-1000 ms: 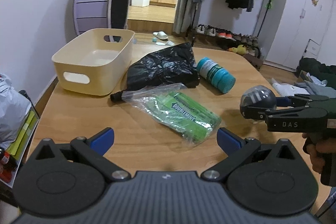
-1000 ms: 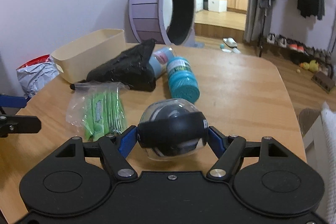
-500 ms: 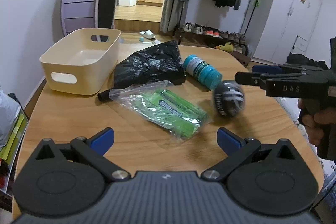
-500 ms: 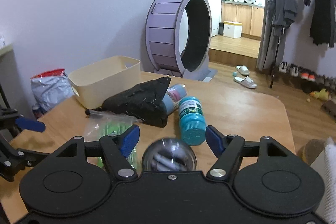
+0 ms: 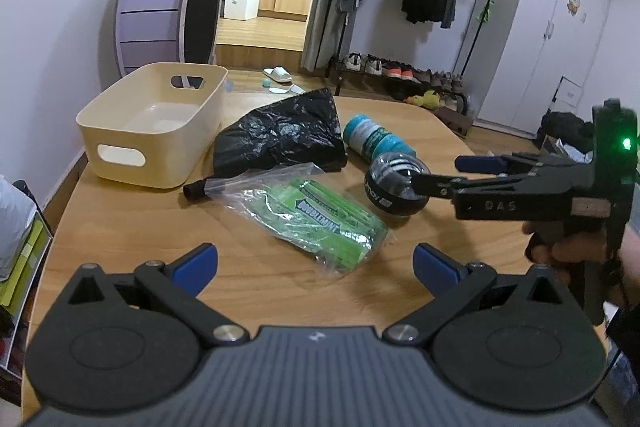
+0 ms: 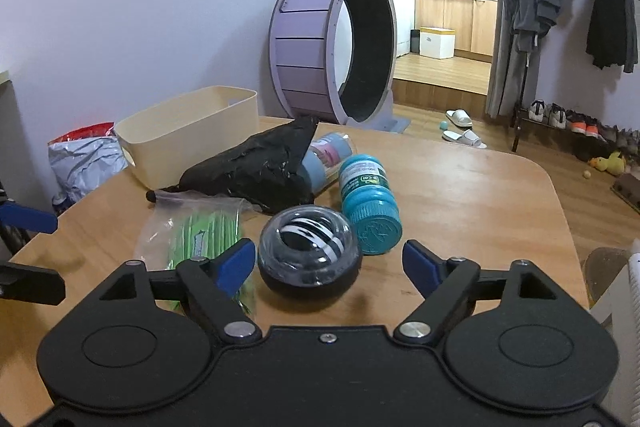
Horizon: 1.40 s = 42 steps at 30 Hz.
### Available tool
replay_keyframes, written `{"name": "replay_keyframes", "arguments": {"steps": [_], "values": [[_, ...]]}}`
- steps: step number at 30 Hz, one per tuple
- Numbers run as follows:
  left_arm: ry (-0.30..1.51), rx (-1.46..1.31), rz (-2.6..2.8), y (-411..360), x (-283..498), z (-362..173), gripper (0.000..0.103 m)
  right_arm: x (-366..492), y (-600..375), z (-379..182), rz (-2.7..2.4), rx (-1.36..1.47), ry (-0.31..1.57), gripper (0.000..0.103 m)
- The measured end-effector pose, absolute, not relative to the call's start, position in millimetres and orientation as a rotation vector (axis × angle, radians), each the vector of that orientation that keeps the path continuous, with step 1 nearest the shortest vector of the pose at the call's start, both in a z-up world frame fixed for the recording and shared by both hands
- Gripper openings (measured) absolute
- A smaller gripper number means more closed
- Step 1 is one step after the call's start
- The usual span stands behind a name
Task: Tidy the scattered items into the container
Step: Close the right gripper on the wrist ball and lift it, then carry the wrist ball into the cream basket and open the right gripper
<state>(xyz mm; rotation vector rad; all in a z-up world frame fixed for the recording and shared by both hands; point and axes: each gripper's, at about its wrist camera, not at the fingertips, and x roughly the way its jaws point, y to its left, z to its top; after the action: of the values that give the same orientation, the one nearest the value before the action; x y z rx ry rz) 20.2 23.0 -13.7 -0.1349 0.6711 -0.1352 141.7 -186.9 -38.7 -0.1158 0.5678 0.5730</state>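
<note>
A cream bin (image 5: pixel 120 131) (image 6: pixel 188 135) stands empty at the table's far left. A black plastic bag (image 5: pixel 280 135) (image 6: pixel 256 167), a teal bottle (image 5: pixel 376 141) (image 6: pixel 370 199) on its side and a clear bag of green gum packs (image 5: pixel 320 215) (image 6: pixel 200 235) lie beside it. A black gyro ball (image 5: pixel 394 187) (image 6: pixel 310 259) rests on the table. My right gripper (image 6: pixel 328 263) (image 5: pixel 440 173) is open, with the ball between its fingers and a gap on the right. My left gripper (image 5: pixel 316 263) is open and empty, near the gum bag.
A light blue canister (image 6: pixel 328 157) lies half under the black bag. A purple wheel (image 6: pixel 332 47) stands on the floor behind the table. A grey and red bag (image 6: pixel 84 159) sits off the left edge. A clothes rack and shoes stand at the right.
My right gripper opened and let the gyro ball go. The ball dropped and rolled to rest on the table by the teal bottle. Both grippers drew back a little.
</note>
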Motion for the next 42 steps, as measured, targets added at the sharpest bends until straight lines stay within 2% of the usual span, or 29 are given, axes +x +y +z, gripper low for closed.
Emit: {"name": "replay_keyframes", "arguments": {"steps": [21,22,26,36,42], "values": [[0.650,-0.107,-0.079,24.9,31.2,-7.5,0.103,161.4,-166.7,-57.6,0.594,-0.155,0.613,0.086],[0.649,-0.106,-0.077,25.3,31.7,-6.5,0.103,161.4,-166.2,-57.5,0.597,-0.159,0.610,0.085],[0.655,-0.106,-0.099,26.5,34.8,-3.2,0.103,164.6,-164.3,-59.0,0.616,-0.173,0.630,0.072],[0.660,-0.102,-0.097,29.3,34.5,-3.4,0.103,174.2,-176.6,-54.1,0.629,-0.080,0.669,0.070],[0.647,-0.112,-0.060,41.9,33.1,3.0,0.103,170.6,-173.6,-29.4,0.670,-0.059,0.616,0.070]]}}
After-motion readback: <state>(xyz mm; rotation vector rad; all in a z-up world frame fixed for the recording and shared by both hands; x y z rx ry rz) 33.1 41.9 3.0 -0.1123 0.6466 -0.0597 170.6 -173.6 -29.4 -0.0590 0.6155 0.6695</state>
